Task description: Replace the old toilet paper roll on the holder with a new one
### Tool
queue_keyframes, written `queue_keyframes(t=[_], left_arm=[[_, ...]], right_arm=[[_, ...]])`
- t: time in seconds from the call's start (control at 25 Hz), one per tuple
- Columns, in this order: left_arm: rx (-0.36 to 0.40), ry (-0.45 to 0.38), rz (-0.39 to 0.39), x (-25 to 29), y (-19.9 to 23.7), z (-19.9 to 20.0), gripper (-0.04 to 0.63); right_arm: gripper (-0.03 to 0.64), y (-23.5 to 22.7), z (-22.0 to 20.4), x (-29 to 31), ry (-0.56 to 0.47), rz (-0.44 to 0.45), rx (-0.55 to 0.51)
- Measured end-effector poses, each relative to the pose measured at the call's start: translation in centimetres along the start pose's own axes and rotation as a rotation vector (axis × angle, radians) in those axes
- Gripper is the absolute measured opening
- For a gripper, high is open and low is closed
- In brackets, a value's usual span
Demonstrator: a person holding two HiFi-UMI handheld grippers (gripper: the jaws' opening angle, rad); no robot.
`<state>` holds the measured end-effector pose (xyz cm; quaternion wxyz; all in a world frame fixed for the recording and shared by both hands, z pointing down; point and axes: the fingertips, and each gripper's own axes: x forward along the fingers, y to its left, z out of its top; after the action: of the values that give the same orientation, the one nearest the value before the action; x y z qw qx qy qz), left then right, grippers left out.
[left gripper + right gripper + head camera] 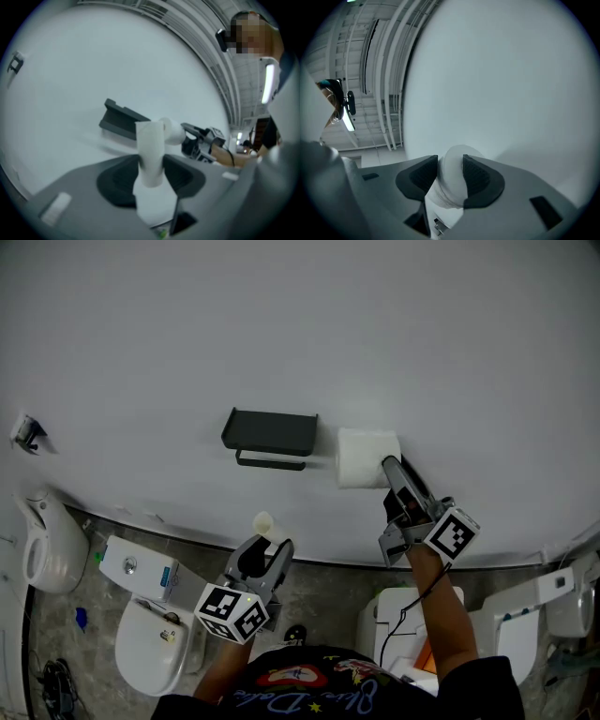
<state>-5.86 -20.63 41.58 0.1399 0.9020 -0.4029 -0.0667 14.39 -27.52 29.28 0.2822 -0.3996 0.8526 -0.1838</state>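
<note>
A black paper holder (272, 430) with a bare bar under its shelf hangs on the white wall. My right gripper (389, 467) is shut on a full white roll (361, 456), held against the wall just right of the holder. In the right gripper view the roll (452, 164) sits squeezed between both pads of the right gripper (450, 180). Lower and nearer to me, my left gripper (272, 545) is shut on an empty paper tube (265, 523). In the left gripper view the tube (151, 154) stands upright between the jaws, with the holder (123, 121) and the full roll (172, 131) behind it.
Below the wall stand a white toilet (150, 648) with its cistern (136, 568) at the left, another fixture (47, 545) at the far left, and two more toilets (403, 620) (534, 610) at the right. A small fitting (28, 432) sits on the wall at the far left.
</note>
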Motion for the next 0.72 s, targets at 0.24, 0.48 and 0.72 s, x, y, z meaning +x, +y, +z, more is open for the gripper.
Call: queue_keyframes(t=[0.24, 0.48, 0.72], left_arm=[[-0.005, 0.006, 0.022, -0.5, 0.3, -0.1, 0.17], [-0.015, 0.003, 0.052, -1.5, 1.2, -0.1, 0.17], [-0.023, -0.002, 0.087, -2.5, 2.2, -0.1, 0.17]], right_arm=[[0.175, -3.9, -4.4, 0.5, 0.019, -0.11, 0.037], [0.173, -4.8, -7.8, 2.4, 0.057, -0.127, 0.056], [0.173, -3.3, -9.2, 4.3, 0.046, -0.103, 0.108]])
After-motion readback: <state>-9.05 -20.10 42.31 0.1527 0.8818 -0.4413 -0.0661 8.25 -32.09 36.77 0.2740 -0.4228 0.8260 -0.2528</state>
